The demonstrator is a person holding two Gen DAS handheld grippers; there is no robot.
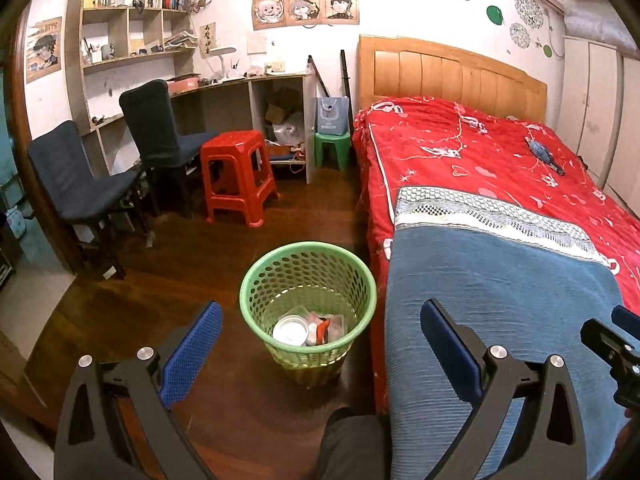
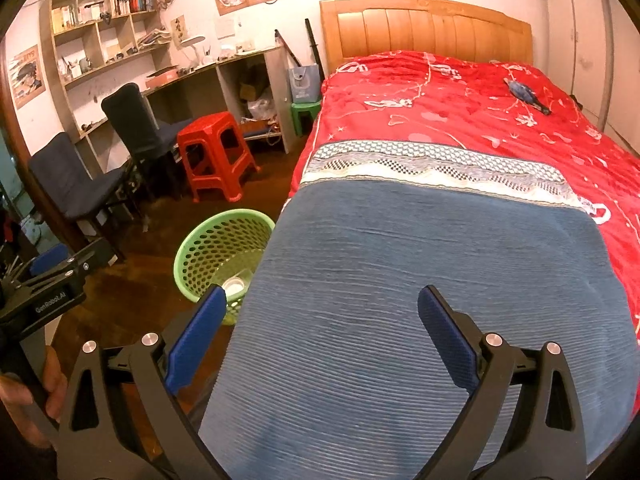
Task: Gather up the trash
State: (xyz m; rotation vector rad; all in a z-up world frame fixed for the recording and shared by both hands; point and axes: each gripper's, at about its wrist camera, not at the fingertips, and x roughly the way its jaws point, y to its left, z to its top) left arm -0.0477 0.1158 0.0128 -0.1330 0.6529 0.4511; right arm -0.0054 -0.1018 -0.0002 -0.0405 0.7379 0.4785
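A bed point(image 2: 460, 92) with a blue blanket point(image 2: 420, 280) across its foot stands beside a green basket point(image 1: 308, 256) on the floor at its near corner, holding the trash point(image 1: 308, 328), which lies ahead between the wide-open, empty left gripper point(image 1: 320, 344), while the right gripper point(image 2: 320, 332), also gaping empty, hangs over the blanket.

- "GenRobot.AI": white lettering on black body of left gripper point(image 2: 52, 300), seen at left edge in right wrist view.
- Three posters point(image 1: 306, 4) on far wall: header line in stylised glyphs, not legible as plain text.
- Poster point(image 1: 44, 50) on left wall: same glyph header, unreadable.
- Grey bag point(image 1: 332, 114) on green stool: print too small to read.
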